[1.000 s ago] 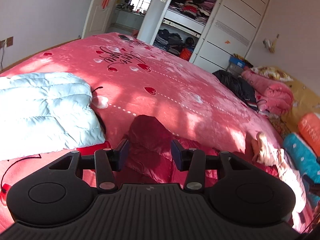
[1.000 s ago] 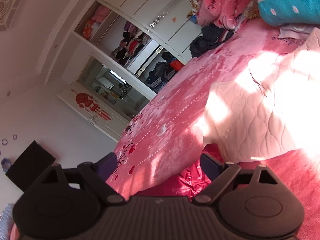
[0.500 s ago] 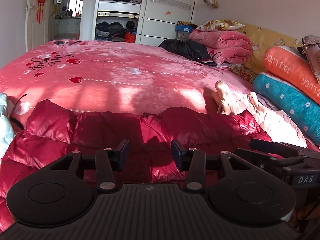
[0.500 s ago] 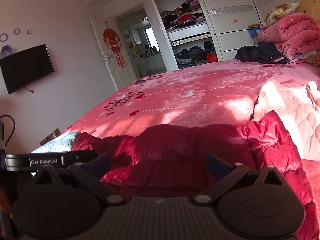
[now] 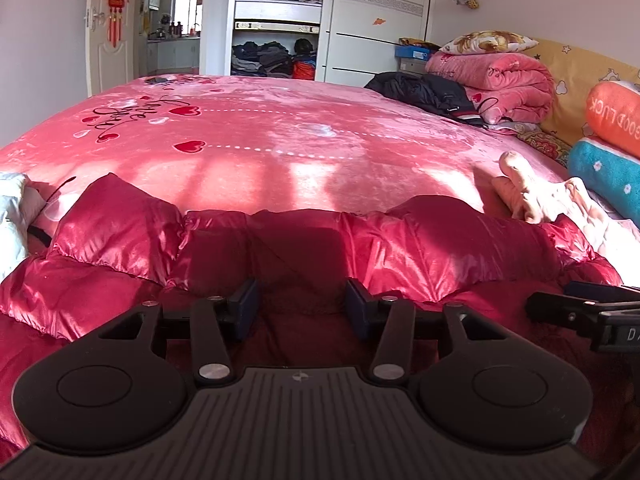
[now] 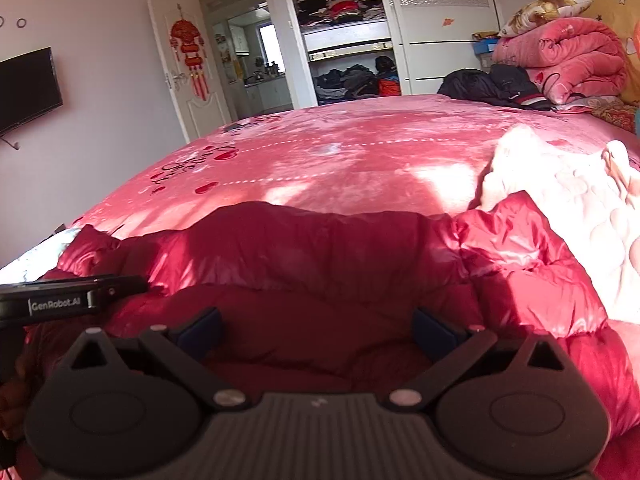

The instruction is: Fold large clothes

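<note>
- Left wrist view: left gripper (image 5: 301, 305) hung low over the red puffer jacket (image 5: 120, 236), which lay spread across the near edge of the bed (image 5: 280, 128). Jaws stood partly spread and had just been opening a bit further; only jacket fabric showed below the gap, nothing pinched. Tip of the right gripper (image 5: 576, 312) poked in at the right edge. A white quilted garment (image 5: 12, 216) lay at the far left, a pale pink garment (image 5: 532, 196) at the right, both just beside the jacket.
- Right wrist view: right gripper (image 6: 316, 330) was also over the red puffer jacket (image 6: 320, 252), jaws spread wide and just opened further, nothing gripped. The left gripper (image 6: 68, 300) showed at the left edge.
- Step, as a guess: reaching in for the first grab, no fold started yet.
- Next move probably needs both grippers lowered onto the jacket's near edge, then jaws closed on the fabric. Puffy slick fabric may slip, so bite deep.
</note>
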The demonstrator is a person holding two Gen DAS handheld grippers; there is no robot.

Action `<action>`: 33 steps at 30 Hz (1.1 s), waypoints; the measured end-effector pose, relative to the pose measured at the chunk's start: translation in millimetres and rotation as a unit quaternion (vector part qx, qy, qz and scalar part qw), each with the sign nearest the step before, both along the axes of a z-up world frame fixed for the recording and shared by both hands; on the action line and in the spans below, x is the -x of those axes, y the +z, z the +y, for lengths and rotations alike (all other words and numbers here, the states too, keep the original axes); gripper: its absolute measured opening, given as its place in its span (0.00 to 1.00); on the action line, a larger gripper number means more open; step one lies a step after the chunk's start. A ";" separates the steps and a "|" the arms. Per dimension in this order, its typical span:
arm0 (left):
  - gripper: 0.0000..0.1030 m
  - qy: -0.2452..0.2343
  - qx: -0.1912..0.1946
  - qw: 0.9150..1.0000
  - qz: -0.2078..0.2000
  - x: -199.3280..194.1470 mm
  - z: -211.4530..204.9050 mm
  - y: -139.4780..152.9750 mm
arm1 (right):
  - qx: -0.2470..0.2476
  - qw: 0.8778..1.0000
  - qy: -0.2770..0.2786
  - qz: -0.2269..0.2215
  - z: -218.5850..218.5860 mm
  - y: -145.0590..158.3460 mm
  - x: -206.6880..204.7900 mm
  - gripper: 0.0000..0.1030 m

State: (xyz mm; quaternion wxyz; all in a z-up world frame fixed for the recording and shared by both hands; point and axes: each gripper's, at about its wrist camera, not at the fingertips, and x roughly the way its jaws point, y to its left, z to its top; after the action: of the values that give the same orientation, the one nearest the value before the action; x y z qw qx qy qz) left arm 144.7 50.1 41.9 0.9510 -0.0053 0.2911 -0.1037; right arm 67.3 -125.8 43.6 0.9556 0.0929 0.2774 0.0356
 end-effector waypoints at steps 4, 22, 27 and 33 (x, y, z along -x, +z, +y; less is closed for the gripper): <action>0.59 0.011 -0.001 1.000 0.001 -7.0 1.8 -7.4 | -0.004 1.000 -0.028 0.008 -14.7 -7.6 -12.0 0.98; 0.67 0.026 0.012 1.000 -0.002 -7.4 -0.6 -37.5 | 0.042 0.998 -0.036 0.025 -11.4 -42.7 -35.0 0.99; 0.74 0.019 0.017 1.000 0.007 -5.8 3.1 -22.8 | 0.041 0.998 -0.034 0.023 -13.1 -41.7 -34.4 0.99; 0.90 0.024 0.013 0.999 -0.027 3.3 17.9 11.3 | 0.038 0.999 -0.035 0.011 -11.9 -30.7 -27.8 0.99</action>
State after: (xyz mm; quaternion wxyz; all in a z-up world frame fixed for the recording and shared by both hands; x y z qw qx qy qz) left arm 141.4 67.9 53.3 0.9607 -0.0219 0.2634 -0.0844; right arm 95.1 -137.7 12.9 0.9559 0.0670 0.2858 -0.0094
